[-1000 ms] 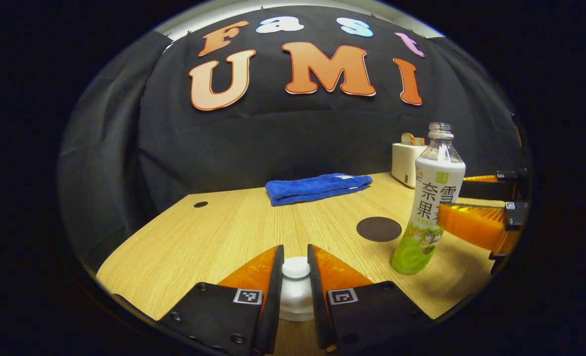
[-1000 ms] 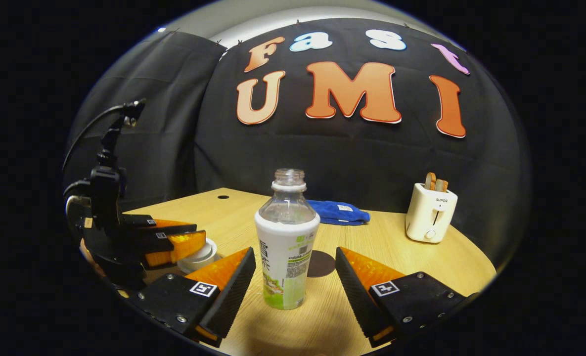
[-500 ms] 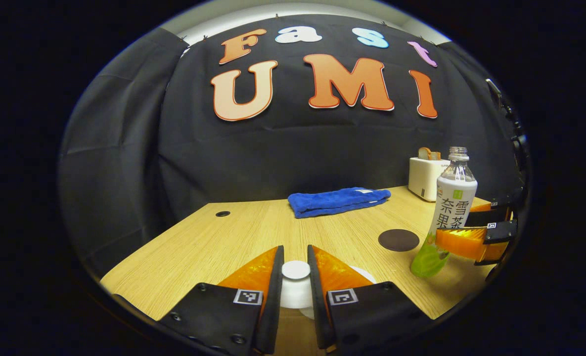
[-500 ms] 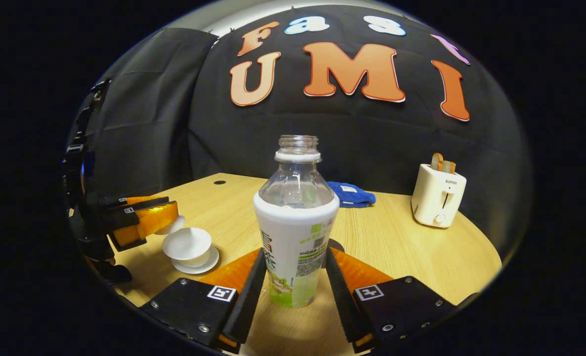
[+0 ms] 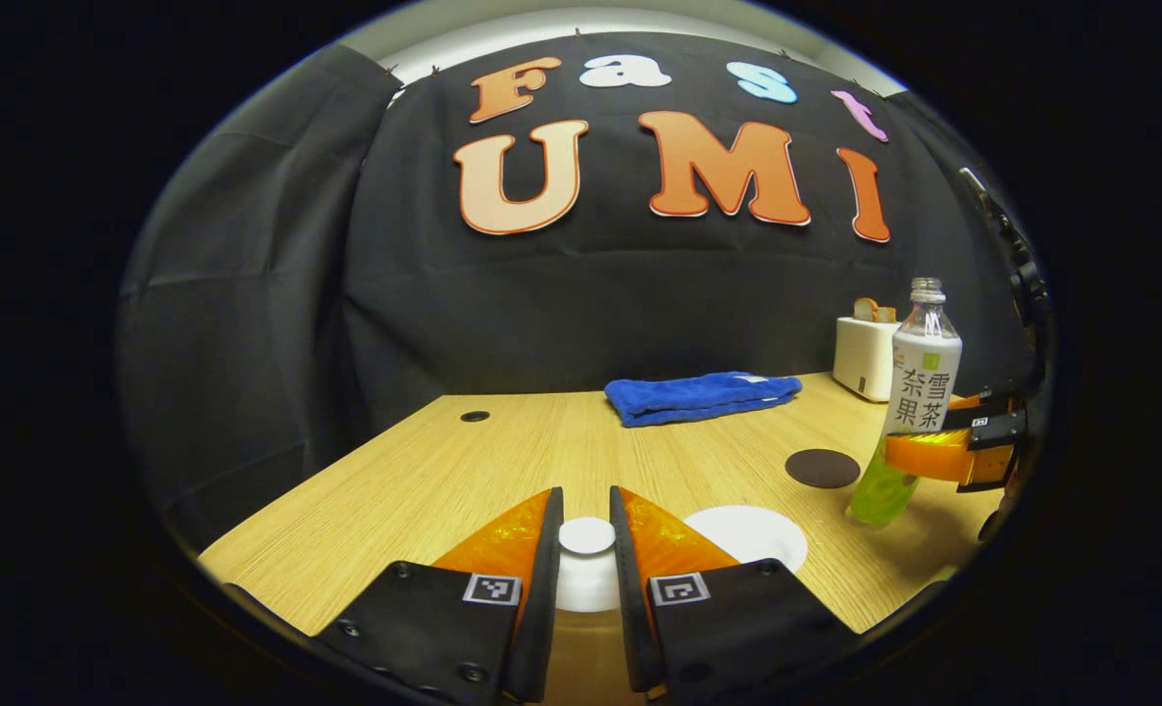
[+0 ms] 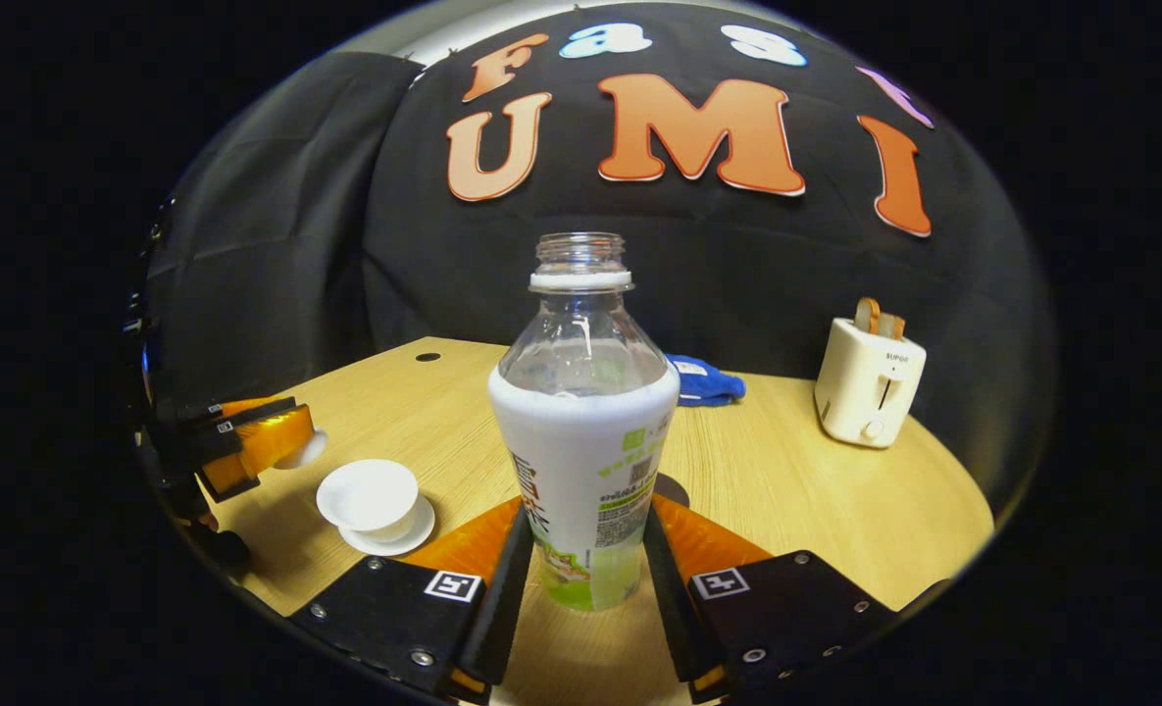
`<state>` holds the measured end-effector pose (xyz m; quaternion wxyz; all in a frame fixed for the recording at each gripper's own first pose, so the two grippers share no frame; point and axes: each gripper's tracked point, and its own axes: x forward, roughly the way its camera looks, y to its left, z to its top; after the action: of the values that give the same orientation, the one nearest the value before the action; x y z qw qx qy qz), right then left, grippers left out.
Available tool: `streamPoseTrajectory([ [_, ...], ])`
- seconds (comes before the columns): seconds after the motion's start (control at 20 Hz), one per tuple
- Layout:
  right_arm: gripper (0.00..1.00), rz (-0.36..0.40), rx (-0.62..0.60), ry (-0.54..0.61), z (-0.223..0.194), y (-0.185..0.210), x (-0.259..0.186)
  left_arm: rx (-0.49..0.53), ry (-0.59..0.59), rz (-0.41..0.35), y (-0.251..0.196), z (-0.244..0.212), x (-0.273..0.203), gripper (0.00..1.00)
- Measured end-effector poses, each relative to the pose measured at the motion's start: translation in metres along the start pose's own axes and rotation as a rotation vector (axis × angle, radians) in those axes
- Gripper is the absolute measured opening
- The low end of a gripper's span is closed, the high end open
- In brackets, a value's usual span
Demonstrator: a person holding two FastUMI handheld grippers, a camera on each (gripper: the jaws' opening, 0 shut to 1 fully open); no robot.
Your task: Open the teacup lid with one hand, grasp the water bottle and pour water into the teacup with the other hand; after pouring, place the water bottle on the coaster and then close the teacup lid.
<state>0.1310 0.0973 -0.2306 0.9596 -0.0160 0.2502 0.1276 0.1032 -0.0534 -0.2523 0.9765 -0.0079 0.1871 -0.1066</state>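
Observation:
My left gripper is shut on the knob of the white teacup lid and holds it above the table. The open white teacup stands on its saucer, just right of the lid in the left gripper view, teacup. My right gripper is shut on the lower body of the uncapped water bottle, which is upright. The dark round coaster lies between cup and bottle. In the right gripper view the left gripper hangs with the lid left of the cup.
A folded blue towel lies at the back of the wooden table. A white toaster with bread in it stands at the back right. A small cable hole marks the far left of the tabletop.
My left gripper has lifted the lid off the teacup and carried it left, leaving the cup open. My right gripper, open around the bottle before, has closed on it.

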Motion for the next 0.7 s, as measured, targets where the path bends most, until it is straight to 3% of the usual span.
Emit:
streamPoseTrajectory([
  [0.05, 0.59, -0.015, -0.044, -0.002, 0.003, 0.000, 0.000, 0.002, -0.004, 0.003, 0.003, 0.003, -0.001, 0.34],
  [0.1, 0.64, -0.028, -0.086, -0.001, 0.003, -0.002, 0.001, 0.008, -0.010, 0.011, 0.009, 0.004, -0.003, 0.34],
  [0.4, 0.64, -0.117, -0.319, 0.019, 0.009, -0.018, -0.004, 0.018, -0.029, 0.055, 0.038, 0.010, -0.008, 0.31],
  [0.45, 0.59, -0.130, -0.370, 0.020, 0.008, -0.021, -0.004, 0.020, -0.033, 0.061, 0.042, 0.012, -0.009, 0.34],
  [0.5, 0.64, -0.147, -0.424, 0.027, 0.005, -0.024, -0.005, 0.023, -0.036, 0.064, 0.044, 0.011, -0.011, 0.31],
  [0.65, 0.66, -0.191, -0.560, 0.037, 0.002, -0.025, -0.006, 0.026, -0.042, 0.070, 0.049, 0.013, -0.011, 0.31],
  [0.7, 0.62, -0.195, -0.592, 0.036, 0.002, -0.024, -0.006, 0.023, -0.044, 0.070, 0.049, 0.013, -0.012, 0.34],
])
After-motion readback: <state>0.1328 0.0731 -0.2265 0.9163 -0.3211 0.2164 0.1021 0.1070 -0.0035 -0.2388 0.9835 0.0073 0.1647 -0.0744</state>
